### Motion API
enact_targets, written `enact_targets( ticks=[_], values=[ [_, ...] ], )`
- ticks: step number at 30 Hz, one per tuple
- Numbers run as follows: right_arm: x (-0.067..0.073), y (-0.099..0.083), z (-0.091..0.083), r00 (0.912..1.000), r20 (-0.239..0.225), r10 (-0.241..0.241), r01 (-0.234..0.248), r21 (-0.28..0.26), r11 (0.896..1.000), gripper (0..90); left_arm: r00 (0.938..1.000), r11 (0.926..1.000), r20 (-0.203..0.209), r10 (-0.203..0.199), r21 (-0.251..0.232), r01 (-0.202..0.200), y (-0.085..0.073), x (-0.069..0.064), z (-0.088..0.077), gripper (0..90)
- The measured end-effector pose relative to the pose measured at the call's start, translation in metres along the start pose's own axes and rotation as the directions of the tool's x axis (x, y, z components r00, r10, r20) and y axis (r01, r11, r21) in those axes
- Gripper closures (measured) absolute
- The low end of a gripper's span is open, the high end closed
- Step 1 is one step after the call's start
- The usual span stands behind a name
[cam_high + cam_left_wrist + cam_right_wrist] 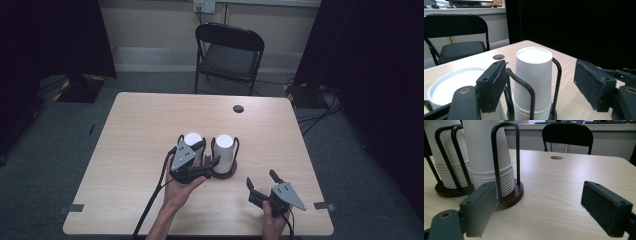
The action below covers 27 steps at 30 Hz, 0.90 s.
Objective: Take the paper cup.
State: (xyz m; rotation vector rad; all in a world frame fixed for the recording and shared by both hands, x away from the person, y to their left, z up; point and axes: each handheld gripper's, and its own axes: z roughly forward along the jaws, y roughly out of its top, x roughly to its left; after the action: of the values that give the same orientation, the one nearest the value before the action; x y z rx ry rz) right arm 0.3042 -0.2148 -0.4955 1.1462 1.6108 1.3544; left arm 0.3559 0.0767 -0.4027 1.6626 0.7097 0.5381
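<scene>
Two stacks of upside-down white paper cups stand in black wire holders on dark round bases mid-table: the left stack (pixel 193 139) and the right stack (pixel 224 147). My left gripper (pixel 207 153) is open at their near side. In the left gripper view the right stack (pixel 534 75) rises between the spread jaws of the left gripper (pixel 539 67), untouched by either pad, and the left stack (pixel 454 82) sits behind the left jaw. My right gripper (pixel 261 177) is open and holds nothing, low near the front right. Ahead of the right gripper (pixel 539 187) are the right stack (pixel 486 150) and left stack (pixel 446 157).
A black folding chair (pixel 230 52) stands beyond the table's far edge. A round cable hole (pixel 238 108) is in the tabletop at the back right. Tape marks (pixel 325 205) sit at the front corners. Dark curtains hang on both sides.
</scene>
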Motion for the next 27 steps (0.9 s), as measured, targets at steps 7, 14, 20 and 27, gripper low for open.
enact_targets(
  ticks=[7, 14, 20, 27],
  values=[
    [0.000, 0.000, 0.001, 1.0000, 0.000, -0.001, 0.001, 0.009, 1.000, 12.9, 0.9993, 0.9999, 0.036, 0.011, 0.006, -0.011, 0.007, 0.001, 0.008, 21.7],
    [0.000, 0.000, 0.001, 1.0000, -0.004, -0.001, 0.001, 0.008, 1.000, 12.9, 0.9974, 0.9987, 0.054, 0.048, -0.020, -0.047, 0.015, 0.004, 0.015, 25.9],
    [0.000, 0.000, 0.000, 1.0000, -0.003, 0.000, 0.000, 0.001, 1.000, 12.9, 0.9969, 0.9994, 0.070, 0.036, -0.001, -0.036, 0.025, 0.010, 0.028, 24.9],
    [0.000, 0.000, 0.001, 0.9999, -0.012, -0.007, 0.007, 0.007, 1.000, 13.1, 0.9965, 0.9993, 0.079, 0.026, 0.024, -0.028, 0.029, 0.008, 0.046, 27.2]
  ],
)
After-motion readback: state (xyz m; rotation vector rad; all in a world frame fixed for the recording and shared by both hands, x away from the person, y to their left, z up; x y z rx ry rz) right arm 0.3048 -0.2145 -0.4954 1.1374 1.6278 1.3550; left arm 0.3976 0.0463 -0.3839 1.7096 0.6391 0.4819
